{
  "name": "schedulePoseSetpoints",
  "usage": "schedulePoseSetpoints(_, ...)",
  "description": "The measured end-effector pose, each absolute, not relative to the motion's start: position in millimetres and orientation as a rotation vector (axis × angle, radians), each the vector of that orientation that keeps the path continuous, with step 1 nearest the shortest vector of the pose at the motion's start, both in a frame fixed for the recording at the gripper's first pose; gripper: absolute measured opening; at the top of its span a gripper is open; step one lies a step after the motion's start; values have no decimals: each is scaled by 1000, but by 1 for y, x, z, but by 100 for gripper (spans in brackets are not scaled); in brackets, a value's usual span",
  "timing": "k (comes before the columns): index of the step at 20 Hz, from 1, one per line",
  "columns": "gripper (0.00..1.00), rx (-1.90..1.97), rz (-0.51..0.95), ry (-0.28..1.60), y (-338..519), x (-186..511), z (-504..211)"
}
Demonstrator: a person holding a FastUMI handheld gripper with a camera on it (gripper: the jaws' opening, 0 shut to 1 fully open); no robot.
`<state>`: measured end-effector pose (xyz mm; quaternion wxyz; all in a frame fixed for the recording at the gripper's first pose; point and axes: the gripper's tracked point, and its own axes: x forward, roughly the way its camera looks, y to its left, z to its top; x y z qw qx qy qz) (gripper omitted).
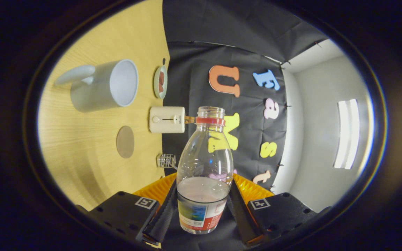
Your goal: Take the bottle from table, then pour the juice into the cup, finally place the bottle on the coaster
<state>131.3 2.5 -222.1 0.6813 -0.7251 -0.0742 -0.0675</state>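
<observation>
My gripper is shut on a clear plastic bottle, one finger on each side of its labelled lower body. The bottle has no cap, with a red ring under its open mouth. Pale contents fill its lower part, just above the label. The view is rolled, so the wooden table stands along the left side. A white cup with a handle stands on the table, beyond the fingers and to the left of the bottle's mouth. A round brown coaster lies on the table, nearer than the cup.
A cream toaster-like box sits at the table's far edge, level with the bottle's neck. A small dish with something brown in it lies beside the cup. A small wire object sits near the coaster. The black cloth wall stands behind.
</observation>
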Motion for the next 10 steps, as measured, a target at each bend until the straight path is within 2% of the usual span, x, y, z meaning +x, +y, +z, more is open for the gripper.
schedulePoseSetpoints(10,82,-1769,-120,-164,20,129,-236)
